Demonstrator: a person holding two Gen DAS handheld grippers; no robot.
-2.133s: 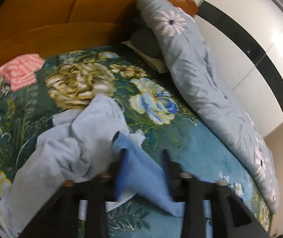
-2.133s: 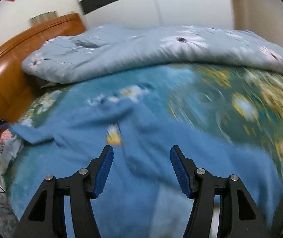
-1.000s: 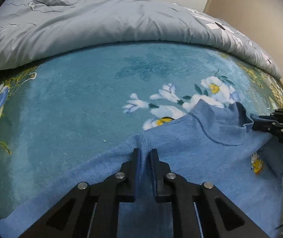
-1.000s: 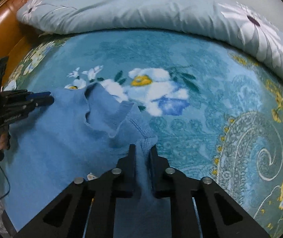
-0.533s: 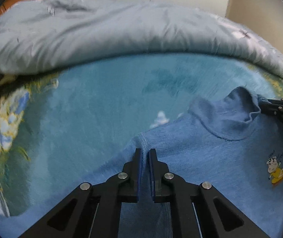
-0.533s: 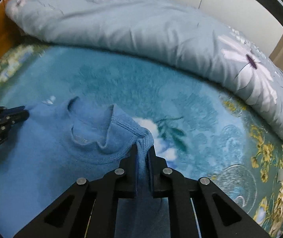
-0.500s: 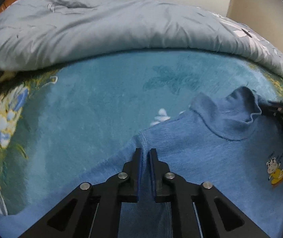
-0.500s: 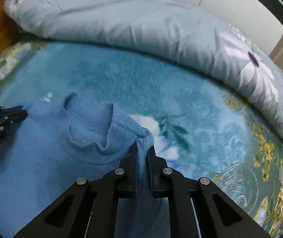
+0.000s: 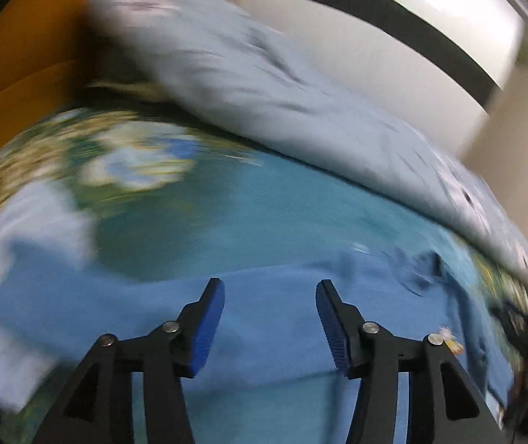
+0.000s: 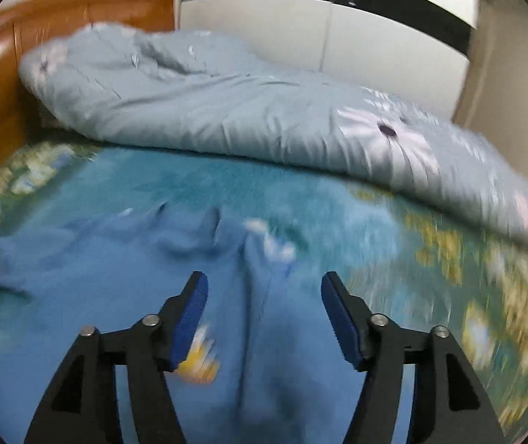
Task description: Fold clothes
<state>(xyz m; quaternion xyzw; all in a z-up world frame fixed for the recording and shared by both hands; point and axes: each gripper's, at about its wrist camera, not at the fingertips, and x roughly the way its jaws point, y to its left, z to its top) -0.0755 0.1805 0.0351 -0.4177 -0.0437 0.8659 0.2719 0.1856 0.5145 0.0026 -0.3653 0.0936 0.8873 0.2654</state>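
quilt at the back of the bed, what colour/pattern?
Pale grey-blue quilt with large white flowers; clearest in the right wrist view.

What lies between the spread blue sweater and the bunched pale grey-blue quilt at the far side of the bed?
In the right wrist view, only a bare strip of teal floral blanket separates the blue sweater from the grey-blue quilt.

Blue shirt (image 10: 108, 296) beneath opening right gripper (image 10: 264, 292)

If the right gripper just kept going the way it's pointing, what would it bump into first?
Most likely the blue shirt spread on the bed: the right gripper, jaws opening and empty, angles down at it. Blur hides the exact spot.
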